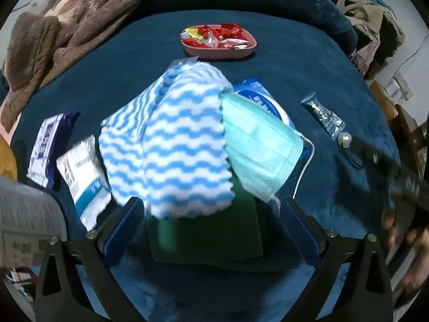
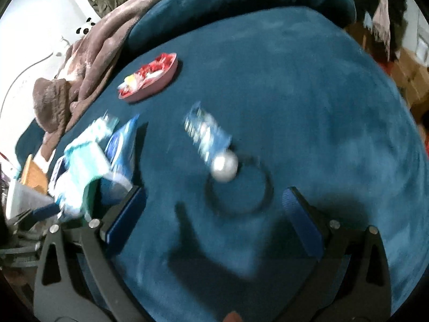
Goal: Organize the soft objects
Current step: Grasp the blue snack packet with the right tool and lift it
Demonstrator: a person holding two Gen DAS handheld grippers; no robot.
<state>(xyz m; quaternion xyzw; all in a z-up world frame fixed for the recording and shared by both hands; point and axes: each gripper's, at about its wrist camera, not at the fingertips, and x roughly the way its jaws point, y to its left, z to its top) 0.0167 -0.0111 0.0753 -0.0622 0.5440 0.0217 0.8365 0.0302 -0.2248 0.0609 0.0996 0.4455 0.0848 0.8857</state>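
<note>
Left wrist view: the left gripper [image 1: 211,225] hangs over a dark blue plush seat [image 1: 268,80], its fingers spread wide and pinching nothing. Between them lies a green cloth [image 1: 206,241], and on the far edge of that cloth rests a blue-and-white wavy-striped towel [image 1: 171,145]. A pale green face mask [image 1: 257,145] leans against the towel's right side, partly covering a blue wipes pack [image 1: 257,94]. Left of the towel lie a white packet [image 1: 83,177] and a purple-and-white tissue pack [image 1: 49,147]. Beyond the towel stands a pink tray of sweets [image 1: 219,43]. Right of the mask lie a small dark tube [image 1: 323,115] and a pearl hair tie [image 1: 344,139].

Right wrist view, blurred: the right gripper [image 2: 214,214] has its fingers spread and empty above the hair tie [image 2: 224,166]. The tube [image 2: 206,134] lies just beyond it, the mask [image 2: 85,161] far left.
</note>
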